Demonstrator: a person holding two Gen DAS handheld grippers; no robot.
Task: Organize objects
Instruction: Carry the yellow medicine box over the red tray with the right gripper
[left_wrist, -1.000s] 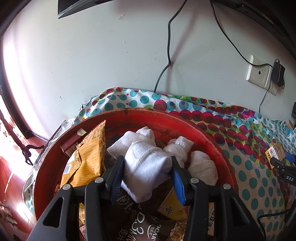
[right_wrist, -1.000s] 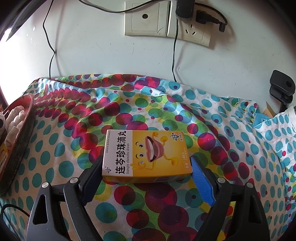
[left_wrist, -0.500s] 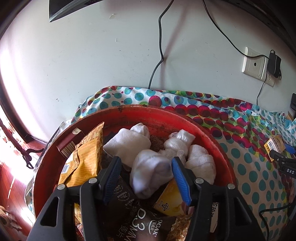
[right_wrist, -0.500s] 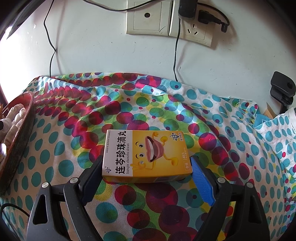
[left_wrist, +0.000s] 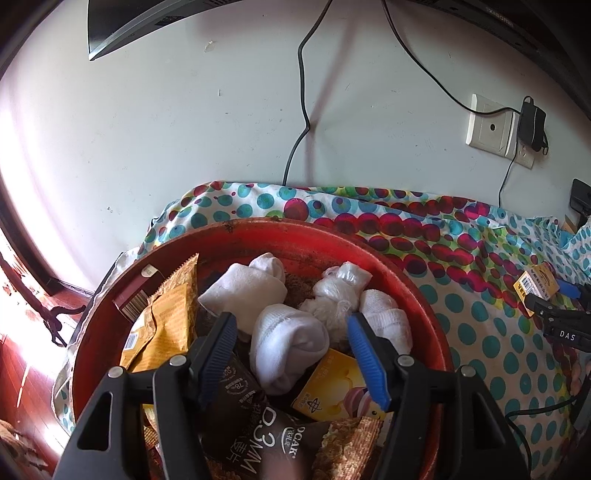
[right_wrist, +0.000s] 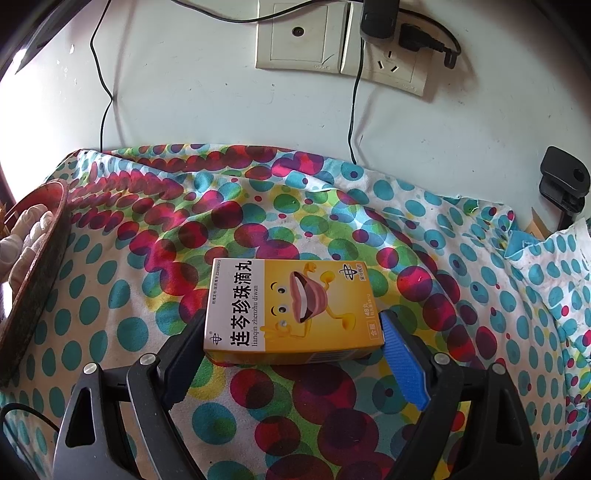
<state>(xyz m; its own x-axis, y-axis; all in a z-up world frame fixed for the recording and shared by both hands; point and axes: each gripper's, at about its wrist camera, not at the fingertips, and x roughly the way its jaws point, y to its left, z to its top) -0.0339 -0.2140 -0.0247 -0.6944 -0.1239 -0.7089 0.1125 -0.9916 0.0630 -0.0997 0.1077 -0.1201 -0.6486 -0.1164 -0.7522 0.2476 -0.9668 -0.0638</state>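
A red round basin (left_wrist: 413, 280) holds several rolled white socks, snack packets and a yellow box. My left gripper (left_wrist: 290, 325) is open above the basin, its jaws apart around a rolled white sock (left_wrist: 286, 343) that lies loose on the pile. My right gripper (right_wrist: 291, 321) is shut on a yellow medicine box (right_wrist: 288, 306) and holds it over the dotted cloth (right_wrist: 258, 221). The same box (left_wrist: 537, 284) shows at the right edge of the left wrist view. The basin's rim (right_wrist: 37, 251) shows at the left of the right wrist view.
An orange snack packet (left_wrist: 162, 321) and a dark packet (left_wrist: 258, 432) lie in the basin. The dotted cloth (left_wrist: 480, 314) covers the table up to the white wall. Wall sockets (right_wrist: 340, 40) with plugs and cables (right_wrist: 354, 110) hang behind. A black clamp (right_wrist: 563, 181) sits at the far right.
My left gripper has opened and let go of the white sock, which now lies in the basin. The gripper has pulled back a little. The right gripper holds the box still.
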